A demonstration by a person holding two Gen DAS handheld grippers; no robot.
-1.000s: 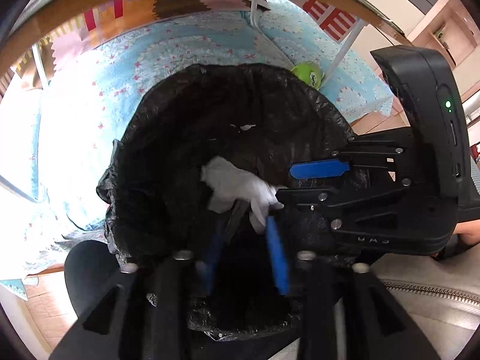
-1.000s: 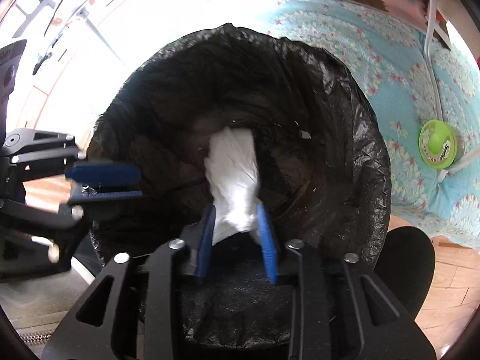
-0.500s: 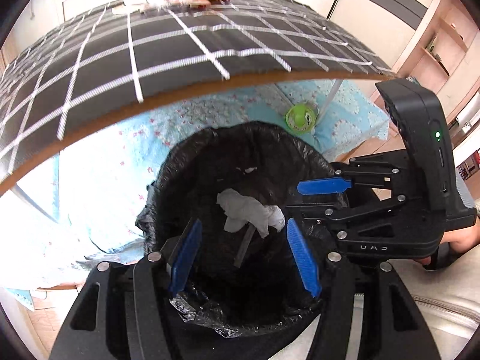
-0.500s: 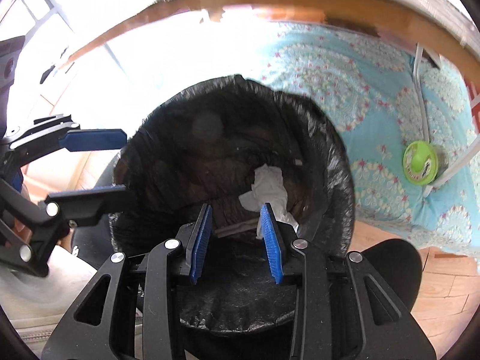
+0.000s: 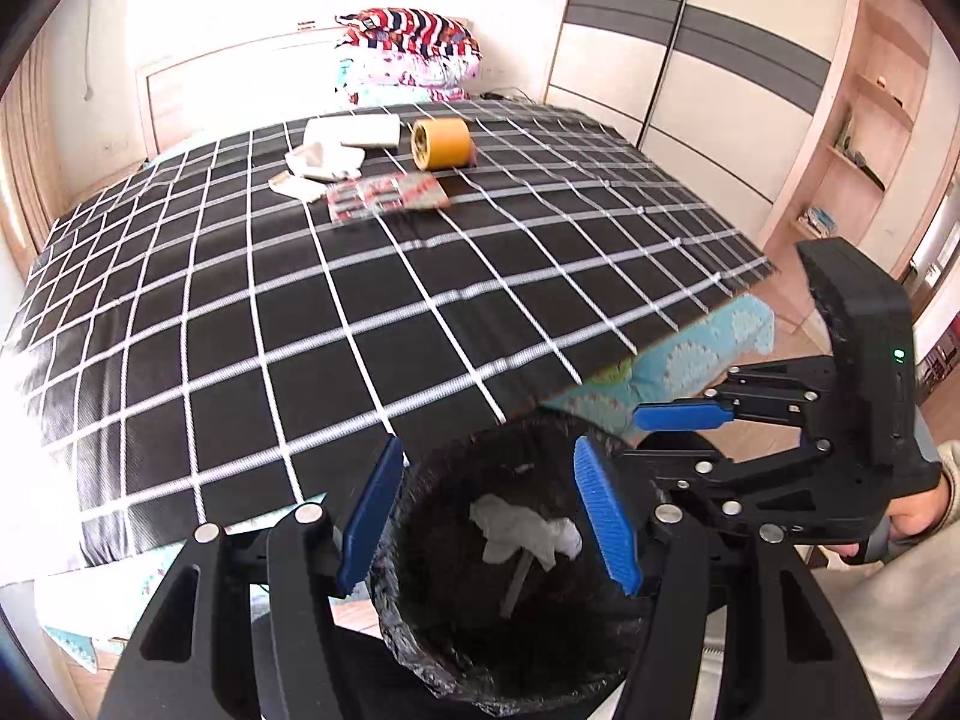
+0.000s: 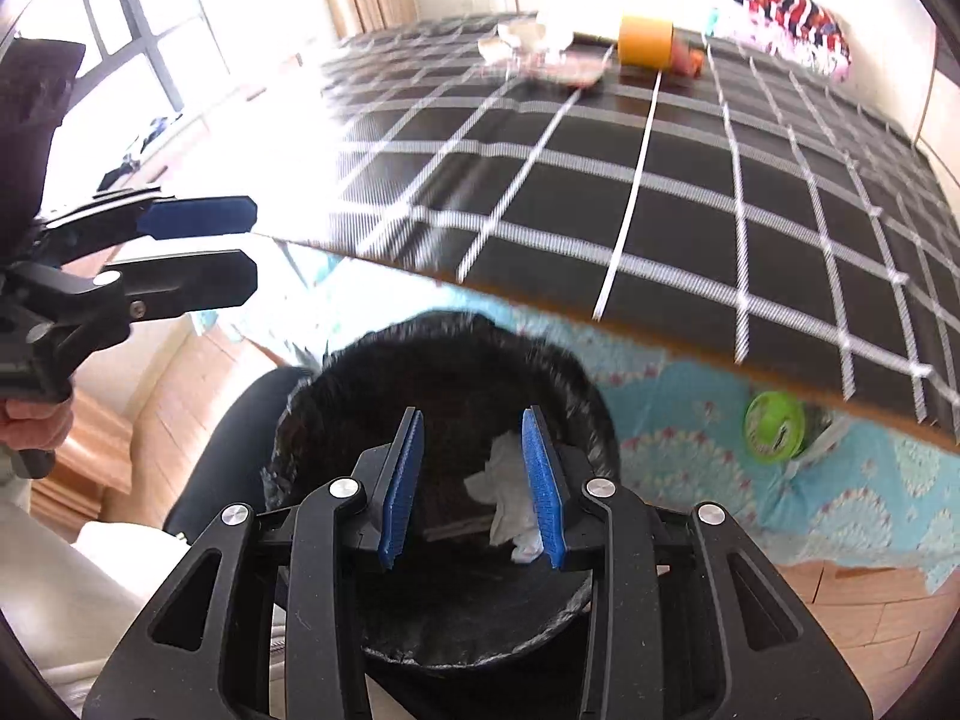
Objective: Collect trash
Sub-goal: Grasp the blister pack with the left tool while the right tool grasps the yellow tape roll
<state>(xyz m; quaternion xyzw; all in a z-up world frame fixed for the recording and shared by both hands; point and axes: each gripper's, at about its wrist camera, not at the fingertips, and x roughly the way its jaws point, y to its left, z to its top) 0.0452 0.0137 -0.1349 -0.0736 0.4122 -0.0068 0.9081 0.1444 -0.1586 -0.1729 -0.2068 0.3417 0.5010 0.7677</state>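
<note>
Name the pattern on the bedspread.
Black with a white grid on the bedspread, clearest in the left wrist view.

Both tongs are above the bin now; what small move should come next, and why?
Probably carry the left tongs toward the trash on the bed. The tissue already lies in the bin, and both tongs hold nothing.

Black tool (image 5: 486, 510) frames, blue ribbed pads (image 5: 603, 516) (silver screw heads), pale sleeve (image 5: 945, 468).

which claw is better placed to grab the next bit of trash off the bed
Probably left. Both the left claw and the right claw are empty above the bin, but the left stands wider and faces the paper scraps more squarely.
</note>
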